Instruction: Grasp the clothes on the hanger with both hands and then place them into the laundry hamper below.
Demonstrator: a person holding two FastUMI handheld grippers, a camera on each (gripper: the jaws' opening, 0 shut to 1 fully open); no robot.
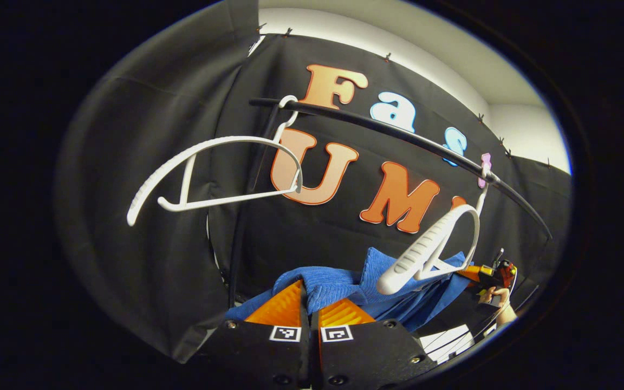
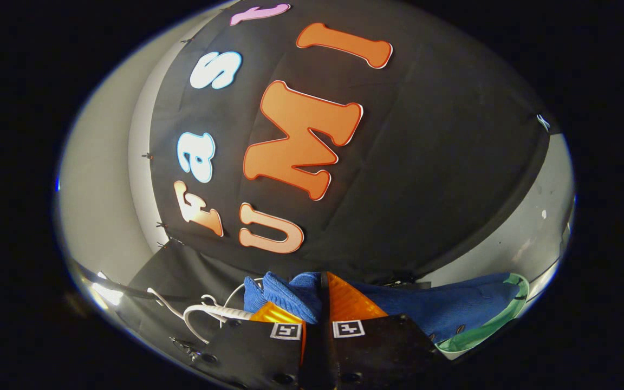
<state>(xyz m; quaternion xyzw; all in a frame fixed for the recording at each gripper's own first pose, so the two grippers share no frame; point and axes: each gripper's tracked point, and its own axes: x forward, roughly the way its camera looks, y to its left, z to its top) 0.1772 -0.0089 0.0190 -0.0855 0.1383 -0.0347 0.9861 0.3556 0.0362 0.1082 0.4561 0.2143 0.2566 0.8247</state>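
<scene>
A blue knitted garment (image 1: 339, 290) stretches between both grippers. In the left gripper view my left gripper (image 1: 307, 295) is shut on its near end, the cloth bunched over the orange fingers. The right gripper (image 1: 493, 276), with a hand behind it, holds the far end. A white hanger (image 1: 434, 249) hangs from the black rail (image 1: 398, 132) just in front of the cloth. In the right gripper view my right gripper (image 2: 320, 298) is shut on a fold of the garment (image 2: 285, 295). The rest of the cloth trails right over the green rim of the hamper (image 2: 515, 303).
A second white hanger (image 1: 209, 173), bare, hangs at the left end of the rail. A white hanger (image 2: 209, 313) also lies low left in the right gripper view. Black cloth walls close in behind and to the left.
</scene>
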